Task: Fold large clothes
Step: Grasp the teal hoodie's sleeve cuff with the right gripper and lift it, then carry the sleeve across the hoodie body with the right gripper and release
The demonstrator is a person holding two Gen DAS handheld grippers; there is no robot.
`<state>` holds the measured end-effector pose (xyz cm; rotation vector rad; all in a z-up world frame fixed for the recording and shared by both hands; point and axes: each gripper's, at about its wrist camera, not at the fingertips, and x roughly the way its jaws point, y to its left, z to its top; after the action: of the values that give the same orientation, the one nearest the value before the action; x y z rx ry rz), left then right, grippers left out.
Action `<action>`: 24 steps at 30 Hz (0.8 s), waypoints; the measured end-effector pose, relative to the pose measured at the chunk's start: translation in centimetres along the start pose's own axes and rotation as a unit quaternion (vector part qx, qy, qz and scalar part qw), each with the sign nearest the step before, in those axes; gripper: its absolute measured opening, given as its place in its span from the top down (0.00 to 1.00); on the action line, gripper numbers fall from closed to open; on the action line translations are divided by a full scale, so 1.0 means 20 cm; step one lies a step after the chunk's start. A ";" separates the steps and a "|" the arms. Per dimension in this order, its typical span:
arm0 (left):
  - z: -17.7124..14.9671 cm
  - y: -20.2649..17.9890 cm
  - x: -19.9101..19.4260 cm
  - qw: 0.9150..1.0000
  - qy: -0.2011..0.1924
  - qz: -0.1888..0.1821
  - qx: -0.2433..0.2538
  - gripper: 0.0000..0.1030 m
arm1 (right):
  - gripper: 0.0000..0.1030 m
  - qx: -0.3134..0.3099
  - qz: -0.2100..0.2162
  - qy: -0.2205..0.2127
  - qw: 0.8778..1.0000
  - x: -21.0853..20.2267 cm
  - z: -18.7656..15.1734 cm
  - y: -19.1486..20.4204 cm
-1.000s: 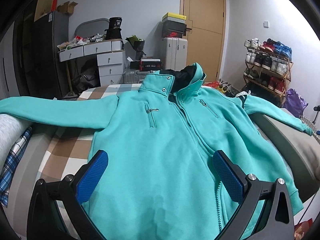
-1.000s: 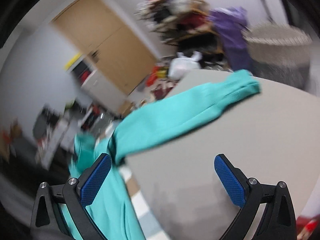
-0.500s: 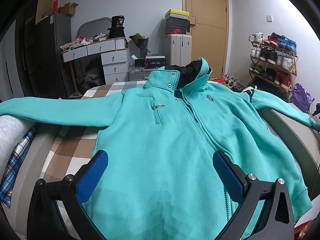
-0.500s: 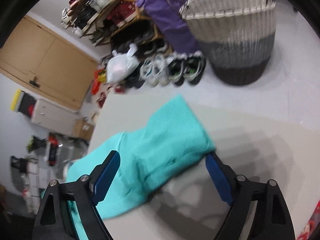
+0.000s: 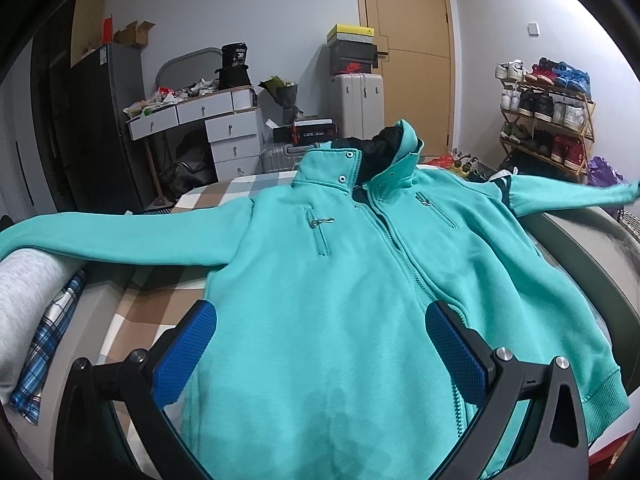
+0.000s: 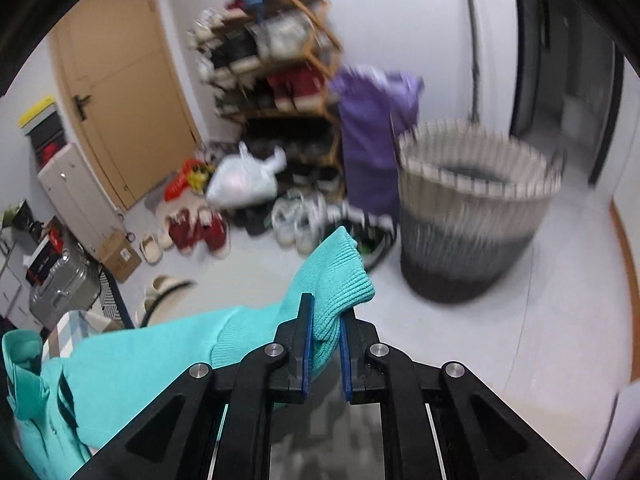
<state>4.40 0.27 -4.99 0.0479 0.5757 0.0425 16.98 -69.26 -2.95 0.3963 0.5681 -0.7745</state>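
Observation:
A teal zip-up hooded jacket [image 5: 320,288] lies face up on the bed, both sleeves stretched out sideways. My left gripper [image 5: 320,352] hovers open above its lower front, nothing between the blue pads. In the right wrist view my right gripper [image 6: 326,344] is closing, and its pads pinch the ribbed cuff [image 6: 340,276] of the right sleeve. That sleeve [image 6: 168,352] is lifted off the bed and trails back to the jacket body at lower left. In the left wrist view the same raised sleeve [image 5: 568,196] reaches to the right edge.
A checked cover [image 5: 120,320] lies on the bed, a grey roll [image 5: 24,292] at its left. On the floor to the right stand a woven basket [image 6: 472,216], a purple bag [image 6: 376,140], a shoe rack [image 6: 272,72] and loose shoes. Drawers [image 5: 224,128] and suitcases [image 5: 360,104] line the far wall.
My right gripper closed on the cuff of the right sleeve and lifted it off the bed. The left gripper stayed open over the jacket's front.

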 end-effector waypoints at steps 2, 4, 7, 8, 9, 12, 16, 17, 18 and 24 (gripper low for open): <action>0.00 0.02 -0.01 1.000 -0.002 0.002 -0.004 0.01 | 0.90 -0.021 -0.010 -0.043 0.999 -0.11 0.09 0.08; 0.00 0.05 -0.03 1.000 -0.005 0.007 -0.007 0.01 | 0.90 -0.042 -0.023 -0.082 0.996 -0.24 0.17 0.17; 0.01 0.10 -0.05 1.000 -0.011 0.012 -0.010 0.01 | 0.90 -0.050 -0.001 -0.112 0.992 -0.38 0.25 0.30; 0.01 0.12 -0.06 1.000 -0.014 0.014 -0.011 0.01 | 0.90 -0.056 0.014 -0.123 0.991 -0.46 0.28 0.37; 0.01 0.15 -0.08 1.000 -0.018 0.018 -0.012 0.01 | 0.90 -0.061 0.024 -0.129 0.990 -0.53 0.30 0.43; 0.00 0.23 -0.12 0.999 -0.030 0.031 -0.022 0.01 | 0.90 -0.066 0.099 -0.139 0.983 -0.78 0.32 0.66; -0.02 0.36 -0.16 0.997 -0.034 0.043 -0.046 0.01 | 0.90 -0.103 0.196 -0.135 0.966 -1.08 0.23 1.04; -0.02 0.40 -0.17 0.997 -0.035 0.047 -0.051 0.01 | 0.90 -0.112 0.227 -0.128 0.959 -1.17 0.19 1.16; -0.03 0.43 -0.18 0.997 -0.036 0.052 -0.054 0.01 | 0.90 -0.120 0.253 -0.121 0.952 -1.23 0.16 1.26; -0.09 0.64 -0.27 0.992 -0.052 0.084 -0.085 0.01 | 0.90 -0.184 0.394 -0.058 0.899 -1.54 -0.24 1.95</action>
<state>-1.49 12.72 -2.83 -0.0666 0.4617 0.2502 26.66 -24.56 17.11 0.1935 0.3765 0.0970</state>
